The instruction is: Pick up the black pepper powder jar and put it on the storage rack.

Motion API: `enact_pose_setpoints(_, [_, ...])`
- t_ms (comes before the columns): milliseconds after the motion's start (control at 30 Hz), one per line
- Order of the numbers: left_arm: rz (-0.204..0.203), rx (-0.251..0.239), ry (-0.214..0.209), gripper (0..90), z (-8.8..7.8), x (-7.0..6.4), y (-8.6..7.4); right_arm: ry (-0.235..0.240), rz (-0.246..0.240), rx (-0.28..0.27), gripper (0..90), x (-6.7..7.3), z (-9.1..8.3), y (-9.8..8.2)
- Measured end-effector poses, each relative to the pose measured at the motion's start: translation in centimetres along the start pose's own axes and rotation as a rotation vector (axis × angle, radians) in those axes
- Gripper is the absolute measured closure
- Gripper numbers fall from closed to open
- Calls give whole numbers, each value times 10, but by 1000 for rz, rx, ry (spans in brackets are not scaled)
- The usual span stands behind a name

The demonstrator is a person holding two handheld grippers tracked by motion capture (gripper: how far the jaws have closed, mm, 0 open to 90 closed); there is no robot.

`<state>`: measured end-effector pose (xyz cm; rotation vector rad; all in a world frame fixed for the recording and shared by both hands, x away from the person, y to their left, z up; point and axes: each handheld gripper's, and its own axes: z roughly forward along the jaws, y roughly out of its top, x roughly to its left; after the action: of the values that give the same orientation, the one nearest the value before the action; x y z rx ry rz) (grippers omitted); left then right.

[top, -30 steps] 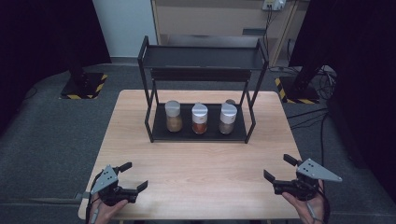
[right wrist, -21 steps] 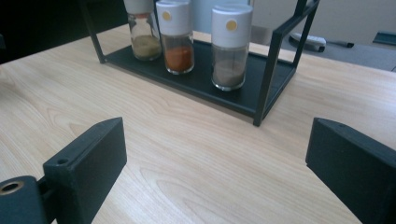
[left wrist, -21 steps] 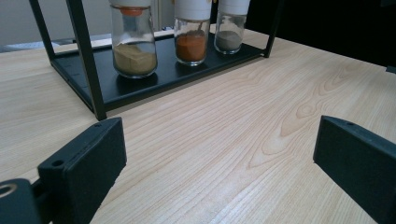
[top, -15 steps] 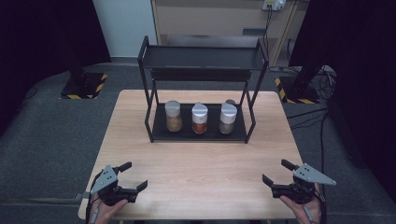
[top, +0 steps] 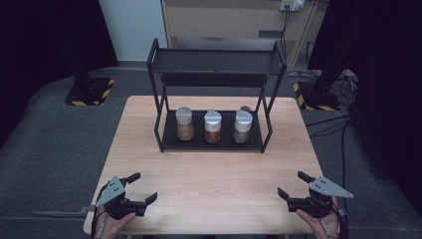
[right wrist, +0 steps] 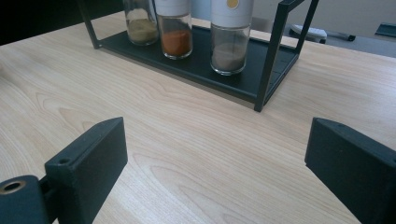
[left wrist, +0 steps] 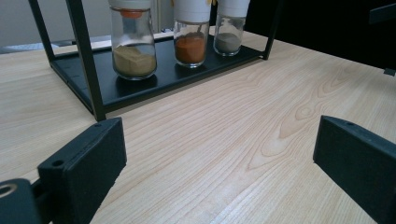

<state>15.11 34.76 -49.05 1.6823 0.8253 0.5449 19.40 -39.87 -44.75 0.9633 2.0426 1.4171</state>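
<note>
Near the table's (top: 149,149) front corners I hold my left gripper (top: 141,187) and right gripper (top: 290,185), both released and empty; three spice jars (top: 213,126) stand untouched on the rack's (top: 171,142) lower shelf, so everything remains

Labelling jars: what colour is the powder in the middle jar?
Orange-red; the middle jar shows best in the left gripper view.
</note>
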Motion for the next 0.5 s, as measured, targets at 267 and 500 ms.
enact_pose_setpoints(267, [2, -1, -3, 17, 0, 0, 0, 5, 3, 7, 60, -1, 1, -1])
enact_pose_setpoints(500, [2, -2, -4, 17, 0, 0, 0, 2, 4, 1, 60, -1, 1, -2])
